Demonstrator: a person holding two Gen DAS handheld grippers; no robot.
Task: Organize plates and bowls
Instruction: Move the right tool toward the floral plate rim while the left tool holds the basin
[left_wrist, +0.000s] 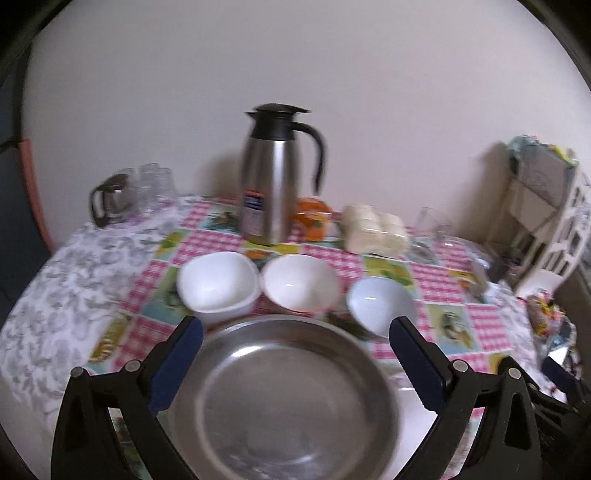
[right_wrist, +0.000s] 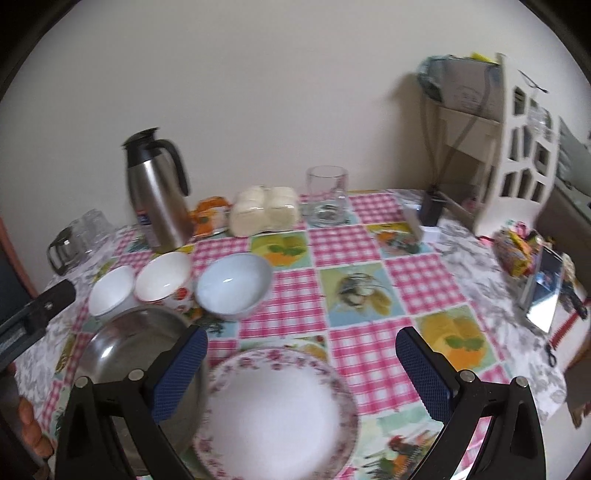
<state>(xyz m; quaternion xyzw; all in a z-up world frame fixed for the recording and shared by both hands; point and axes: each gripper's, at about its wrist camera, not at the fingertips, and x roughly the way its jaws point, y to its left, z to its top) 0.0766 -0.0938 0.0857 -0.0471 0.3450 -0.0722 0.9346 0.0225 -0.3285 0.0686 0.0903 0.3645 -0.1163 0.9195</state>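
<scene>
Steel plate (left_wrist: 284, 398) near the table's (right_wrist: 461, 258) front edge, left of the floral-rimmed plate (right_wrist: 277, 410). Beyond them, a row of three bowls: square white (left_wrist: 218, 284), red-rimmed (left_wrist: 300, 282), pale blue (left_wrist: 382, 304). Left gripper (left_wrist: 295, 362) and right gripper (right_wrist: 301, 369) spread wide, holding nothing. Steel flask (left_wrist: 269, 177) at far side.

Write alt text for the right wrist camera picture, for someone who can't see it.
An open hand-held gripper hangs over a floral-rimmed white plate on a pink checked tablecloth, with a steel plate to its left. Behind them stand three white bowls in a row, a steel jug and an empty glass.
</scene>
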